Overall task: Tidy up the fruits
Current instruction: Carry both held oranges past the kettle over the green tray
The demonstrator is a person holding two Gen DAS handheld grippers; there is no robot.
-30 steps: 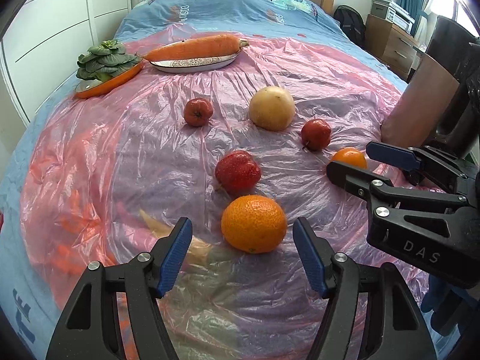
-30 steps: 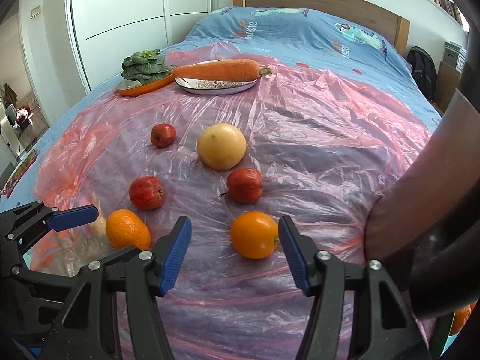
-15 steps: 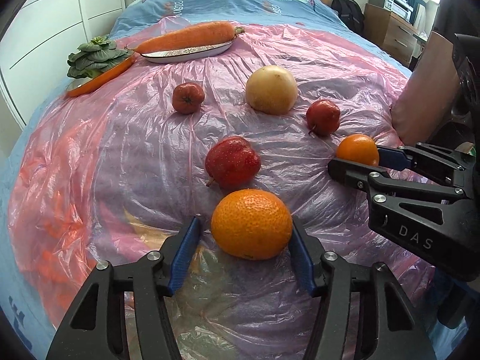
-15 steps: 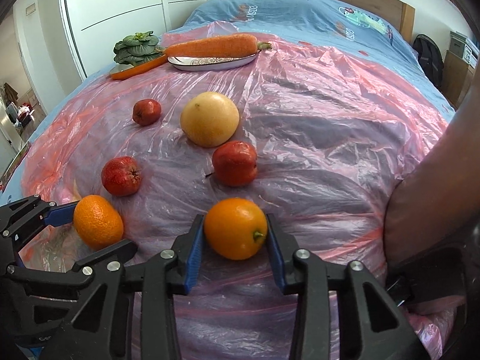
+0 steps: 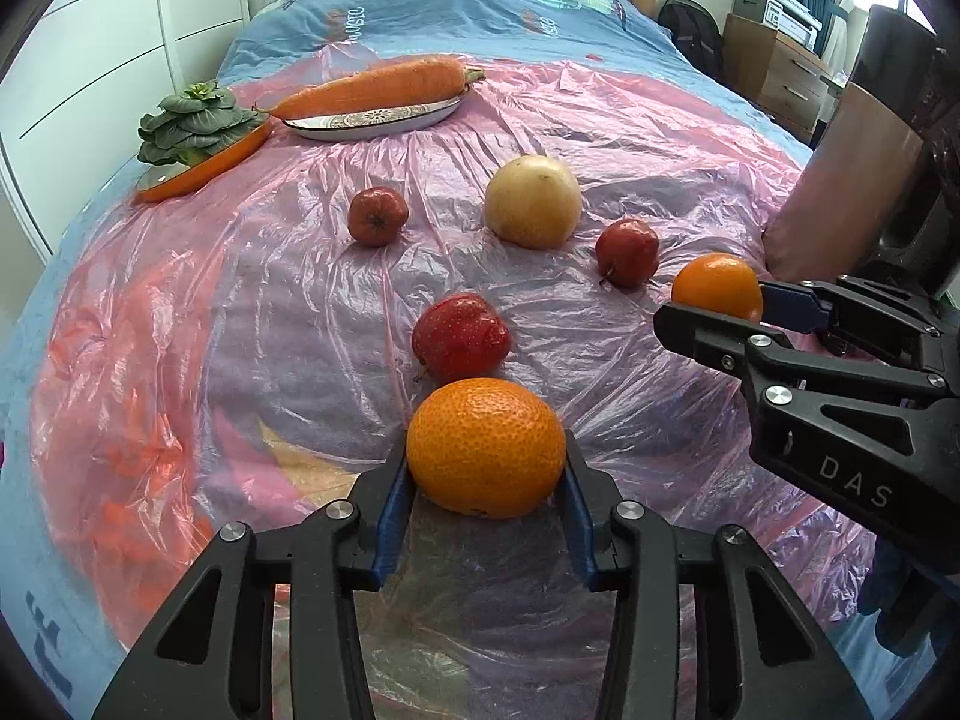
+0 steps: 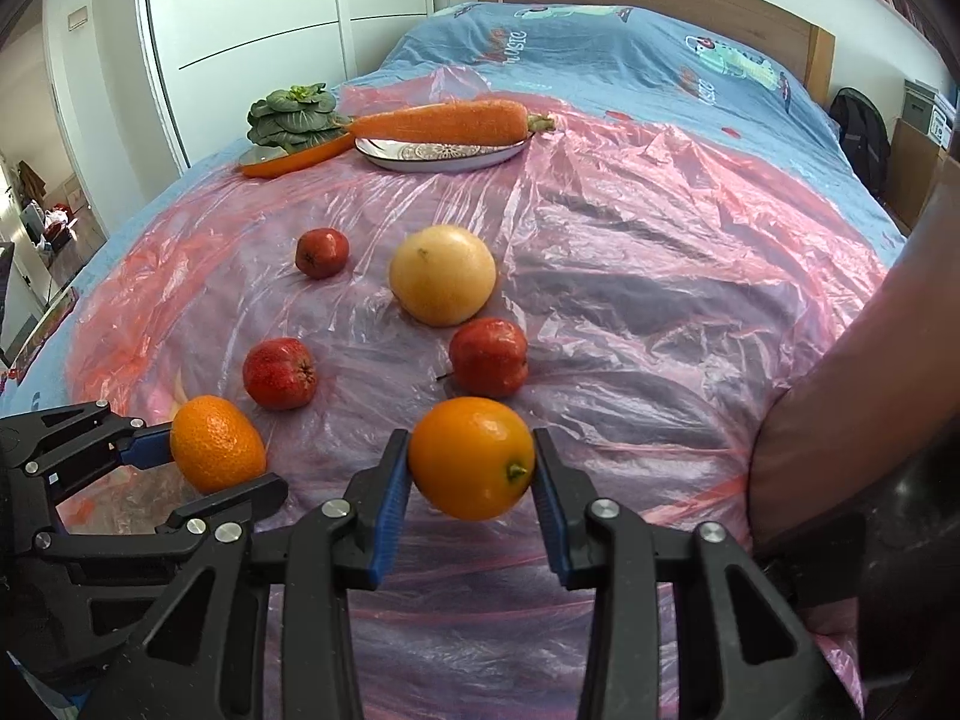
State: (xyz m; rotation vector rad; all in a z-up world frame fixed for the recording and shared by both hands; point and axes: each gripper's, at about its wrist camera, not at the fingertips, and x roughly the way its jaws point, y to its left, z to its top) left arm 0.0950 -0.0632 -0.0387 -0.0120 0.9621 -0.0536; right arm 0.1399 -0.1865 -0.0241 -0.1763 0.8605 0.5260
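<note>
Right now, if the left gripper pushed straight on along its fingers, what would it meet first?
The left gripper is closing on a bumpy orange, already between its fingers. Beyond that, probably the red apple just behind, though depth is hard to judge.

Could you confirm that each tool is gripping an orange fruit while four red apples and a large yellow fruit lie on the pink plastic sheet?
Not quite: the left wrist view shows three small red apples, not four. The rest stands: the left tool is closing on a bumpy orange fruit, the right tool grips a smooth orange fruit, and the large round yellow fruit lies on the crinkled pink plastic sheet.
</note>
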